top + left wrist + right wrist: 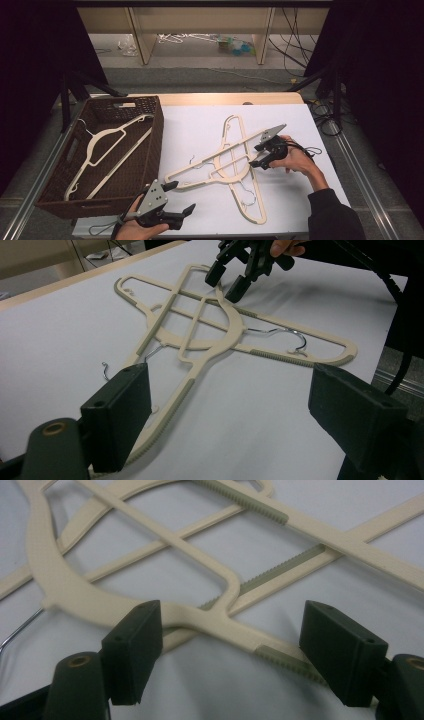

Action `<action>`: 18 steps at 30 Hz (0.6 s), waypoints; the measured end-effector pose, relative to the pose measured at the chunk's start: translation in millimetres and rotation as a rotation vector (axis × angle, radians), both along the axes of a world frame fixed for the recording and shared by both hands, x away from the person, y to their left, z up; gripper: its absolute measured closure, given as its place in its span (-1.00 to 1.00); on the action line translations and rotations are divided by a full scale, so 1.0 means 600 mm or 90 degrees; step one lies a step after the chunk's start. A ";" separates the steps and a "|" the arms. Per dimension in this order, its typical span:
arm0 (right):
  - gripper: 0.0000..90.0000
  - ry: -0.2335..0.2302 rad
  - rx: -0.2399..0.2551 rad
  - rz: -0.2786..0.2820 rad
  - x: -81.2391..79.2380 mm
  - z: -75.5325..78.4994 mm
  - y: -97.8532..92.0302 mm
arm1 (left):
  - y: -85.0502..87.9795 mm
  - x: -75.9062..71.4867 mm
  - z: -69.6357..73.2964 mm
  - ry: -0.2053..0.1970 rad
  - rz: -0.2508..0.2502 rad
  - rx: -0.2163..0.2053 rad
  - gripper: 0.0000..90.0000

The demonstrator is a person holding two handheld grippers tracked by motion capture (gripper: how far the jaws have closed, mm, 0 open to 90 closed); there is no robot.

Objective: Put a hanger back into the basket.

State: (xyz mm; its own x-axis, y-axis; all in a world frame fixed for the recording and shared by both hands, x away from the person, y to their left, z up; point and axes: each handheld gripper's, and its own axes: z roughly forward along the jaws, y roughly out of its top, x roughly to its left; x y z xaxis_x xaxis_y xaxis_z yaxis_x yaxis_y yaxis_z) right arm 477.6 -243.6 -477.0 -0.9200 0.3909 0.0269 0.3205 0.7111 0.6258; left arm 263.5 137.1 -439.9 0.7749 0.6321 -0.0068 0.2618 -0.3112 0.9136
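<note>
Fingers of the right gripper (260,156) stand apart, straddling an arm of the top hanger (200,615) with a gap on both sides; no pad presses on it. Left gripper (181,196) fingers also spread wide, nothing between them, hovering at the near edge of the table, close to the end of one hanger arm.

Containers: one dark brown wicker basket (155,145) at the left of the table. Inside it lies one cream plastic hanger (102,150), flat on the basket floor, hook toward the far left corner.

Task items: two cream hangers (227,165) lie crossed on the white sheet, centre-right of the table. One runs far-to-near, the other from near-left to far-right. They overlap at their middles. Metal hook (295,337) of one points toward the near edge; the other hook (105,371) sits on the left side of the pile.

Surface: white sheet (195,125) over a pale wooden tabletop (225,98), wood visible along the far edge.

Room: dim. Grey floor beyond the table, a light wooden bench frame (145,45) at the far side, with loose cables and small coloured objects under it, too small to identify.
</note>
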 end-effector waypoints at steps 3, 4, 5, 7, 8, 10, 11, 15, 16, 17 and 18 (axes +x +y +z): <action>-0.36 0.008 -0.008 0.013 -0.003 0.002 -0.004 | 0.000 0.000 0.000 -0.002 0.000 0.006 -0.62; -0.34 0.013 -0.009 0.028 -0.004 0.001 -0.005 | -0.001 -0.001 0.000 0.003 0.003 0.002 -0.62; -0.30 0.019 -0.018 0.035 -0.007 0.002 -0.007 | -0.001 -0.002 0.000 0.003 0.004 0.002 -0.61; -0.20 0.023 -0.031 0.048 -0.011 0.005 -0.012 | 0.000 -0.002 0.001 0.000 0.002 0.005 -0.61; -0.14 0.026 -0.035 0.053 -0.014 0.006 -0.015 | 0.001 -0.002 0.001 -0.001 0.003 0.006 -0.61; -0.06 0.023 -0.044 0.067 -0.020 0.008 -0.019 | 0.000 -0.002 0.001 0.002 0.004 0.001 -0.61; -0.02 0.025 -0.051 0.076 -0.024 0.009 -0.021 | 0.001 0.000 0.000 -0.004 -0.004 0.004 -0.61; 0.11 0.015 -0.086 0.115 -0.038 0.015 -0.020 | 0.000 -0.001 0.001 0.000 -0.001 0.010 -0.61; 0.15 0.016 -0.093 0.126 -0.043 0.016 -0.019 | -0.001 -0.002 0.001 0.003 0.004 0.008 -0.61; 0.24 0.016 -0.106 0.156 -0.050 0.018 -0.014 | -0.001 -0.002 0.001 -0.001 0.000 0.011 -0.61; 0.28 0.021 -0.110 0.166 -0.054 0.018 -0.011 | 0.000 -0.001 0.001 -0.003 -0.003 0.013 -0.61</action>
State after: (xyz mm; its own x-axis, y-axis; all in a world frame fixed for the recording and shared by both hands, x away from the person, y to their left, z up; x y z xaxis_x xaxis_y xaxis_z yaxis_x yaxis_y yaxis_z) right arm 445.5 -250.2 -466.1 -0.9896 0.1434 0.0130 0.1319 0.8666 0.4813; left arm 263.0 136.9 -439.6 0.7778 0.6284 0.0099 0.2560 -0.3313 0.9081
